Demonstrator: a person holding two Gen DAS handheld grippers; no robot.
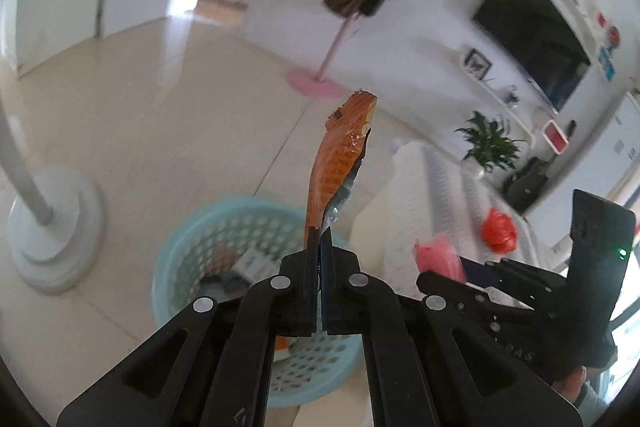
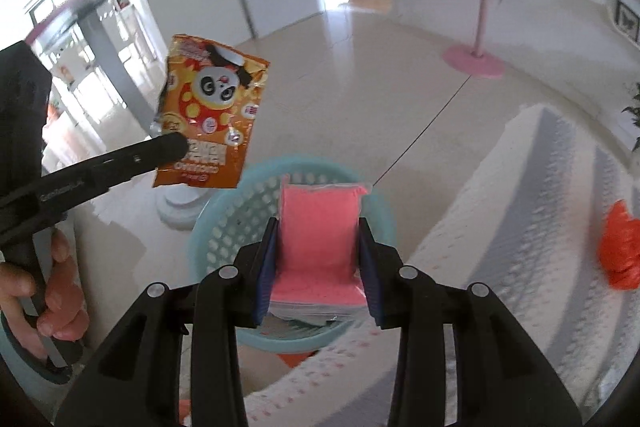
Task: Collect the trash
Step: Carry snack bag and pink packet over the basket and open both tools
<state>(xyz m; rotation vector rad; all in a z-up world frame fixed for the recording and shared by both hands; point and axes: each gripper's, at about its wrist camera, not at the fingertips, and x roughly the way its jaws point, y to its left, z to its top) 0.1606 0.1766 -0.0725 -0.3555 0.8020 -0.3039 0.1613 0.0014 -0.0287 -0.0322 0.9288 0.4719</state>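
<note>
The left hand-held gripper [image 1: 320,247] is pinching a torn orange foil snack wrapper [image 1: 340,163] above the pale blue perforated plastic basket [image 1: 192,247], ready for dropping. The right hand-held gripper [image 2: 318,239] is clamping a flat pink plastic packet [image 2: 318,223] over that basket too.

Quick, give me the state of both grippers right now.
Left gripper: closed on the orange snack wrapper, above the blue basket.
Right gripper: closed on the pink packet, over the same basket.

The left tool [image 1: 320,251] hides most of the basket [image 1: 180,247]; its contents are blurred beyond telling.
</note>
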